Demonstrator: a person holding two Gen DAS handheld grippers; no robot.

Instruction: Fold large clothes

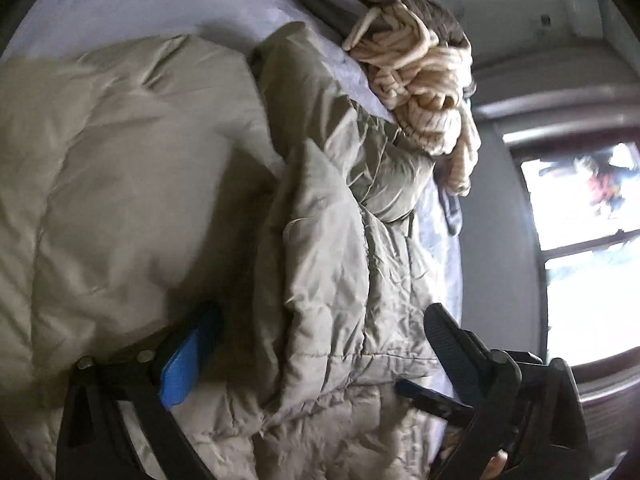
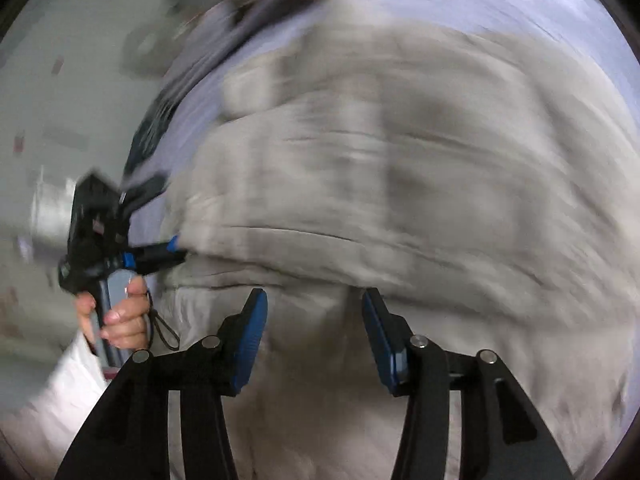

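Grey-green quilted jacket (image 1: 328,264) lies crumpled on lavender sheet (image 1: 132,4). Cream knit bundle (image 1: 416,80) beyond jacket. Window (image 1: 584,248) right of jacket. Left gripper (image 1: 320,332) spread, straddling jacket fold, pads clear. Right gripper (image 2: 315,328) half-open above jacket, empty.

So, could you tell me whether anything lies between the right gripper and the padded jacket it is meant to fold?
Nothing visible does. The right gripper hangs directly over the beige padded jacket with its jaws apart and only jacket fabric between them. The cream knitted garment lies off at the bed's far edge.
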